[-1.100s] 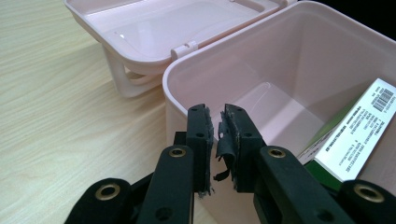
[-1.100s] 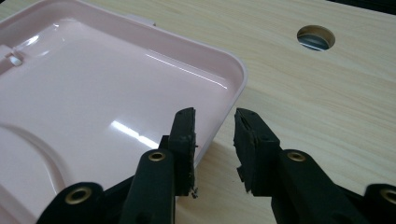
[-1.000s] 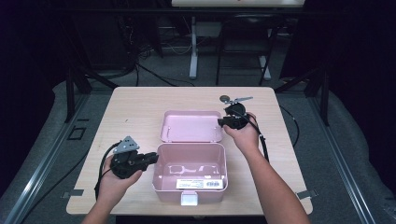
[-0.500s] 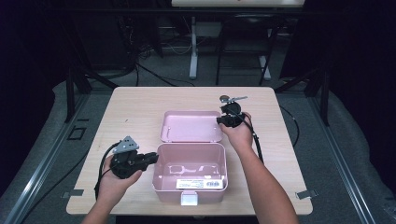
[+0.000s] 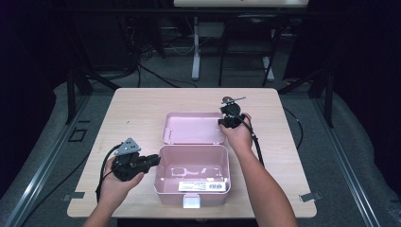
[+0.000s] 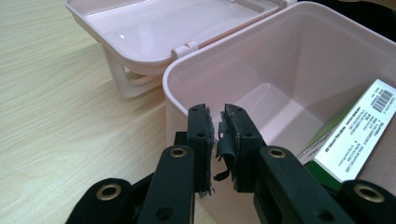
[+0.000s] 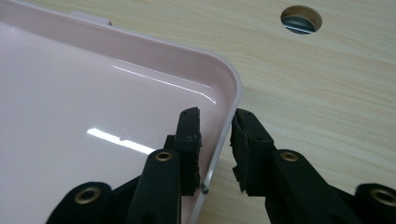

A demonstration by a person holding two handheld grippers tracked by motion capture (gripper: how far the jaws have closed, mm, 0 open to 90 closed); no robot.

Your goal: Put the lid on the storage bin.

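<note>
A pink plastic box (image 5: 226,166) stands open near the table's front, its lid (image 5: 194,128) laid back flat behind it. My left gripper (image 5: 155,160) is at the box's left side. Its pads (image 6: 201,135) are closed on the rim of the box's left wall (image 6: 175,107), close to the back corner. My right gripper (image 5: 223,122) straddles the lid's right rim (image 7: 236,88) just before its far corner. One pad (image 7: 189,140) is inside the lid and the other outside, with bare wood showing between that pad and the rim. These jaws have just been closing. A green package with a white barcode label (image 6: 355,126) lies inside the box.
A round cable hole (image 7: 301,18) is cut in the wooden table (image 5: 132,109) just beyond the lid's far right corner. The box's front latch (image 5: 191,202) hangs by the table's front edge. Cables trail from both grippers, and dark stands rise behind the table.
My right gripper has shifted a little to the left and down, onto the lid's right rim. The left gripper and the box have stayed where they were.
</note>
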